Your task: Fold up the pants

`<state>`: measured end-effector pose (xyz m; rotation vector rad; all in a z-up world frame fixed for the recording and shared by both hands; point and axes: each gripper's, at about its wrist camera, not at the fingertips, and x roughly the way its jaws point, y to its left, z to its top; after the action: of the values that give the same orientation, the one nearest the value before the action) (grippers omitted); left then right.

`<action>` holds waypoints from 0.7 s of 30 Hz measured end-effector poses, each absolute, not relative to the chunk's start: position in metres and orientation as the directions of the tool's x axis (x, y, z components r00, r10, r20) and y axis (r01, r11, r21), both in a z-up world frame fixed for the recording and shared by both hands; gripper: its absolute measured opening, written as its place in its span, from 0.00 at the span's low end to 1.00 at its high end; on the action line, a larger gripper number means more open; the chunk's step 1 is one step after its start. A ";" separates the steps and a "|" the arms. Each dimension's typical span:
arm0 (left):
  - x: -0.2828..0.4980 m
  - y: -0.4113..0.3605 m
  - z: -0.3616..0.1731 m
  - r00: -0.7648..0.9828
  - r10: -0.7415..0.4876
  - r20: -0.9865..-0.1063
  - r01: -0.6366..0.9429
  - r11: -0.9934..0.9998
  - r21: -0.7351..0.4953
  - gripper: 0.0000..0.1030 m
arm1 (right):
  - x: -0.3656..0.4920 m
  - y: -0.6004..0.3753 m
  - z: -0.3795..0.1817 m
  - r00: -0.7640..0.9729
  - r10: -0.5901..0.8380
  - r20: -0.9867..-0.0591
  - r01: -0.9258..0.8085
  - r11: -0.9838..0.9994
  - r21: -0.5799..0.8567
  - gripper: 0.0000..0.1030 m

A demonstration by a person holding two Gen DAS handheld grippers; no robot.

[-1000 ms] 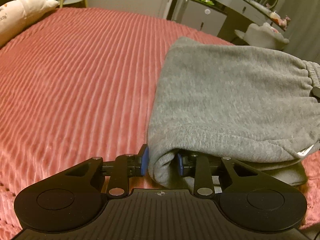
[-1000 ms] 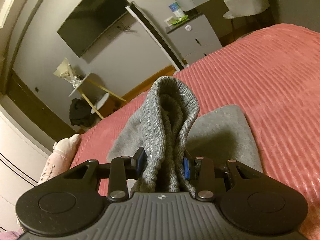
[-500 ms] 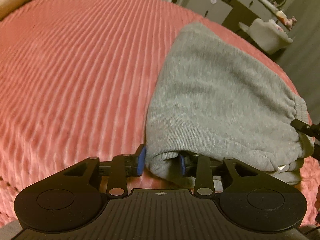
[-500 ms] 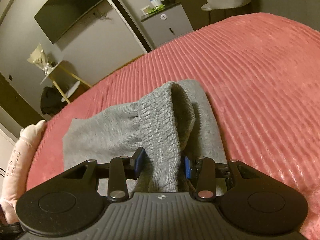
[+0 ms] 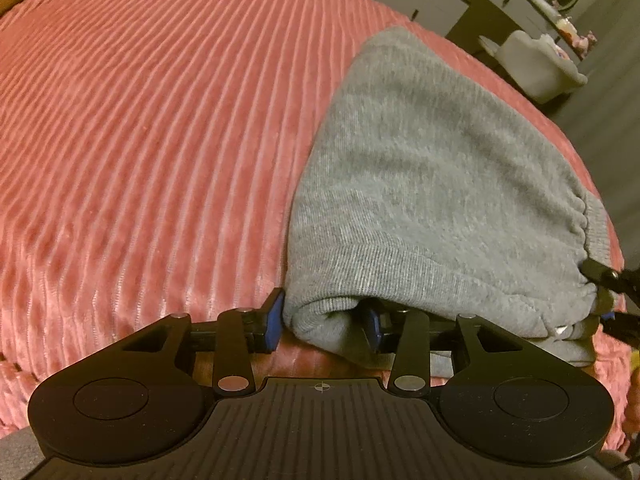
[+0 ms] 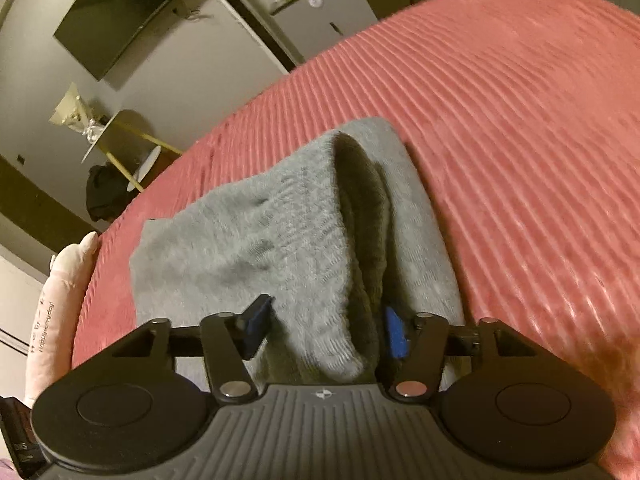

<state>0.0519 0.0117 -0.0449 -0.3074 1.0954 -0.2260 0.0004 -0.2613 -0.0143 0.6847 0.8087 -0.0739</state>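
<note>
Grey sweatpants (image 5: 432,184) lie folded in a stack on a pink ribbed bedspread (image 5: 160,120). My left gripper (image 5: 322,320) is shut on the near left corner of the fold. The other gripper (image 5: 612,280) shows at the stack's right corner. In the right wrist view the pants (image 6: 280,240) rest low on the bed, and my right gripper (image 6: 324,332) has its jaws spread wider, with the ribbed waistband lying loosely between them.
A pink plush pillow (image 6: 60,304) lies at the bed's left edge. A wall TV (image 6: 120,12), a side table (image 6: 120,148), a grey cabinet (image 6: 320,12) and a vanity with a chair (image 5: 536,64) stand beyond the bed.
Both grippers lowered the held fold down onto the bed. The right gripper's jaws have spread apart, loosening their hold on the waistband. The left gripper still holds its corner.
</note>
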 end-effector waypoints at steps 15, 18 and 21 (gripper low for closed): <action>0.055 0.002 -0.045 0.429 -0.322 -0.844 0.036 0.940 -0.340 0.45 | -0.031 -0.279 -0.045 0.766 0.355 -0.536 0.285 0.560 0.778 0.48; 0.057 0.001 -0.048 0.421 -0.316 -0.850 0.027 0.941 -0.337 0.46 | -0.027 -0.280 -0.049 0.779 0.367 -0.508 0.265 0.543 0.797 0.61; 0.060 -0.004 -0.050 0.407 -0.290 -0.866 0.035 0.953 -0.302 0.50 | -0.018 -0.282 -0.058 0.777 0.386 -0.497 0.288 0.484 0.826 0.69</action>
<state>0.0602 -0.0044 -0.0499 -0.2518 1.1360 -0.2076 -0.0182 -0.2816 -0.0582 1.0898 0.7149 0.0661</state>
